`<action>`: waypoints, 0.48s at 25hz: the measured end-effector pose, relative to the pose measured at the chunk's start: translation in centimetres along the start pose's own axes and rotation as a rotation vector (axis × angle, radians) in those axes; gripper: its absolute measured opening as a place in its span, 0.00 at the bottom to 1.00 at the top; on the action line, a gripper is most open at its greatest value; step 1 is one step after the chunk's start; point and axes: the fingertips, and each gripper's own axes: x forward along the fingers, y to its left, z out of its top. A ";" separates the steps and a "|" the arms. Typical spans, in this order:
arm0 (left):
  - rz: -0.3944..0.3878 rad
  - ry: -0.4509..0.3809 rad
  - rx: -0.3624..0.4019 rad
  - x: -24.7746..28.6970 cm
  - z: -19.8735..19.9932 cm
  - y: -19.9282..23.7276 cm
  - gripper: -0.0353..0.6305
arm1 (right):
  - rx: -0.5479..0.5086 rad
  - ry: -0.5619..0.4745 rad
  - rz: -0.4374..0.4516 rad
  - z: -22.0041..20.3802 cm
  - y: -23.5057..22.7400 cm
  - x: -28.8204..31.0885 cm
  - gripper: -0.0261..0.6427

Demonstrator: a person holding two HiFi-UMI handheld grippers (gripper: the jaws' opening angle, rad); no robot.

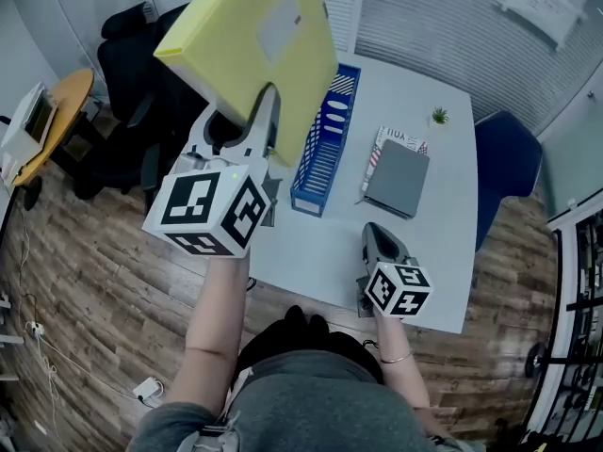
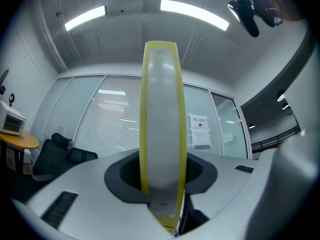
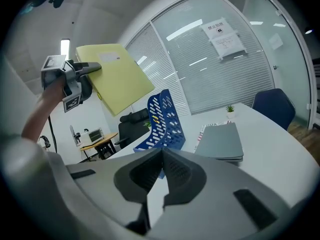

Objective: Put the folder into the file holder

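A yellow folder is held high above the left end of the white table, spine edge toward me, with my left gripper shut on its lower edge. In the left gripper view the yellow folder stands edge-on, clamped in my left gripper. The blue perforated file holder lies on the table below and right of the folder. My right gripper hovers low over the table's near part, shut and empty. From the right gripper view I see the folder above the file holder.
A grey folder stack lies on a magazine right of the file holder, with a small potted plant behind it. A blue chair stands at the table's right end, a black office chair and an orange round table to the left.
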 end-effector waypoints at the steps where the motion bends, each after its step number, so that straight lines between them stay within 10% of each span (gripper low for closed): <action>1: -0.005 -0.002 -0.006 0.4 -0.1 -0.1 0.29 | 0.004 -0.001 -0.009 -0.1 -0.2 -0.1 0.05; 12: -0.029 0.056 -0.012 3.0 -3.3 -1.4 0.29 | 0.050 -0.012 -0.085 -0.9 -1.9 -1.7 0.05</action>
